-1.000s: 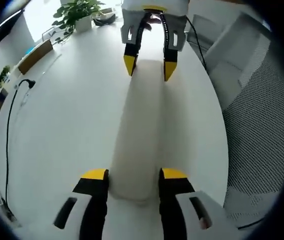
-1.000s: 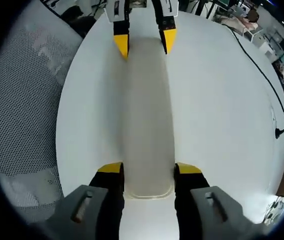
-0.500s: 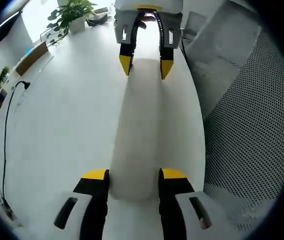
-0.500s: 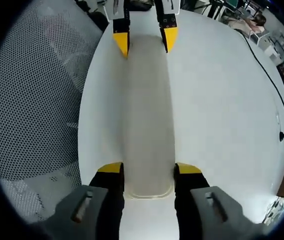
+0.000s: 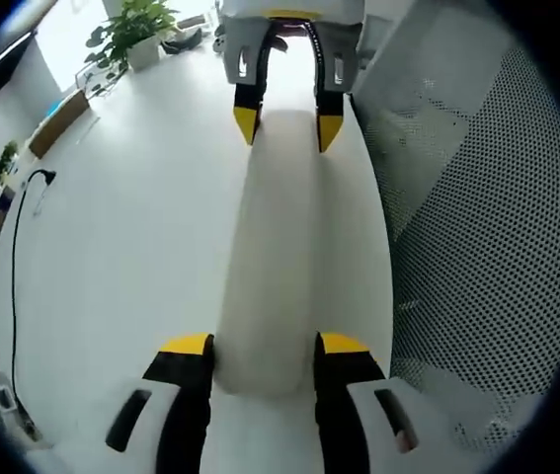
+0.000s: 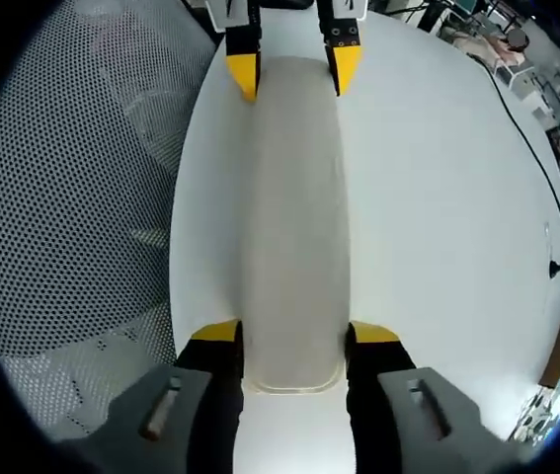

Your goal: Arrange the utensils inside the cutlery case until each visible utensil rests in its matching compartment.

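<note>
A long, pale, closed cutlery case [image 5: 280, 237] lies lengthwise on the white table [image 5: 112, 247], and no utensils can be seen. My left gripper [image 5: 265, 346] is shut on its near end, one yellow-tipped jaw against each long side. At the far end, the right gripper [image 5: 284, 123] clamps the case the same way. In the right gripper view the case [image 6: 294, 217] runs up from my right gripper [image 6: 294, 334] to the left gripper [image 6: 294, 69]. The case sits close to the table's edge.
A grey mesh chair [image 5: 477, 227] stands just past the table edge beside the case, as the right gripper view also has it [image 6: 72, 188]. A black cable [image 5: 18, 227] trails over the far side of the table. A potted plant [image 5: 131, 25] stands at a corner.
Both grippers keep their hold on the case. The case and grippers now sit nearer the table edge, and the mesh chair takes up more of both views.
</note>
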Motion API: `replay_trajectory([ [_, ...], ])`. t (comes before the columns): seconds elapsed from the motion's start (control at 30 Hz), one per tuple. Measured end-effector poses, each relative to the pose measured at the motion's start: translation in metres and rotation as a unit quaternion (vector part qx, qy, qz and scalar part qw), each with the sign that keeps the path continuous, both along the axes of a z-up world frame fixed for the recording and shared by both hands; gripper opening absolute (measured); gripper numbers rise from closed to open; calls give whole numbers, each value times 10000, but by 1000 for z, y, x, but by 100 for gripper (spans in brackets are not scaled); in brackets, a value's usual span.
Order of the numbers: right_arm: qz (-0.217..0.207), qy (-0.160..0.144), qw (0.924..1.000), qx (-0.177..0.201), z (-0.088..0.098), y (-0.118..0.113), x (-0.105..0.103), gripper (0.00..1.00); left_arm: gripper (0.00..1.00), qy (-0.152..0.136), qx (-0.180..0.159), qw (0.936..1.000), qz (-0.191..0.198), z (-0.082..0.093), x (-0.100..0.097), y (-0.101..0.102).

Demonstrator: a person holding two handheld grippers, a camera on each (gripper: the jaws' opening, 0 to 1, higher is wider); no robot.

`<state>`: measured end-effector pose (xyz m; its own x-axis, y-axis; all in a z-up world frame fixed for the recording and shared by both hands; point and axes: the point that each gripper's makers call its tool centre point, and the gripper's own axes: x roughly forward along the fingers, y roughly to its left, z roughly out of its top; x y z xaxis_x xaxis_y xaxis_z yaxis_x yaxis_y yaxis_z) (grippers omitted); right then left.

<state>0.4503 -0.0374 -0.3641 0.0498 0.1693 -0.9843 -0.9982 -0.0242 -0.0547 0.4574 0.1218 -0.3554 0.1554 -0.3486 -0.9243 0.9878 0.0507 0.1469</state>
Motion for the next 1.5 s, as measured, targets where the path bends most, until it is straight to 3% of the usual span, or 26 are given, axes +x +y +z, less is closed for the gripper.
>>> replay_trajectory([
  [0.03,-18,-23,10000,1,1,-1,1,43,50,-75,78,9999,70,0,2,4],
  [0.1,-113,-213,9997,85,10,-6,7,62,69,-191,-110,9991,359,6,4,8],
  [0.13,-198,-177,9996,92,16,-9,8,65,76,-54,-119,9988,470,9,1,13],
  [0.23,-681,-30,9950,732,46,-4,10,65,71,126,-567,9932,1013,36,-4,25],
  [0.33,-1454,27,9751,1676,85,-1,17,88,82,43,-969,9846,1454,61,-1,35],
  [0.4,-1720,-97,9606,2179,110,-5,22,90,84,-35,-1605,9672,1968,88,5,38],
  [0.47,-2061,-327,9412,2656,133,-13,29,92,86,-44,-2328,9380,2567,119,10,43],
  [0.5,-2231,-388,9320,2829,141,-17,30,95,88,-118,-2780,9178,2833,137,14,46],
  [0.53,-2372,-458,9231,2992,148,-21,31,97,91,-163,-3024,9038,3024,148,15,49],
  [0.57,-2542,-595,9082,3271,161,-26,33,99,93,-252,-3391,8813,3282,165,19,55],
  [0.67,-2988,-689,8768,3705,178,-39,28,99,97,-521,-4043,8356,3682,196,21,70],
  [0.7,-3121,-765,8662,3825,182,-43,27,99,98,-590,-4135,8266,3772,202,20,75],
  [0.73,-3149,-785,8638,3854,183,-45,26,99,100,-718,-4223,8177,3847,209,19,81],
  [0.83,-3544,-767,8278,4281,192,-49,18,99,100,-1024,-4414,7989,3956,223,14,92],
  [0.9,-3734,-814,8083,4479,196,-51,13,99,100,-1115,-4535,7815,4137,227,11,97],
  [0.93,-3807,-836,8024,4518,197,-52,10,99,100,-1183,-4660,7660,4268,230,9,101],
  [1.0,-3888,-896,7947,4574,199,-55,4,99,100,-1317,-4811,7479,4380,234,5,105],
  [1.07,-4054,-936,7773,4719,203,-57,-2,99,100,-1473,-4849,7352,4502,236,3,110],
  [1.1,-4130,-966,7692,4779,206,-57,-4,99,100,-1628,-4937,7223,4561,240,1,114],
  [1.13,-4279,-1043,7516,4910,208,-60,-5,99,100,-1700,-5031,7117,4598,243,-1,115],
  [1.17,-4385,-1042,7422,4959,207,-64,-6,99,100,-1676,-5180,6984,4646,246,-5,114],
  [1.2,-4479,-1023,7368,4960,202,-67,-9,99,100,-1624,-5256,6944,4638,247,-8,113],
  [1.37,-4703,-1120,7298,4834,191,-76,-16,99,100,-1684,-5058,7059,4663,231,-24,109],
  [1.43,-4712,-1120,7246,4902,193,-71,-20,99,100,-1602,-5053,7057,4701,227,-27,108],
  [1.47,-4707,-1095,7250,4908,192,-68,-22,99,100,-1553,-5077,7031,4731,225,-29,107],
  [1.5,-4670,-1030,7318,4855,188,-63,-24,98,100,-1499,-5106,7010,4747,224,-30,106],
])
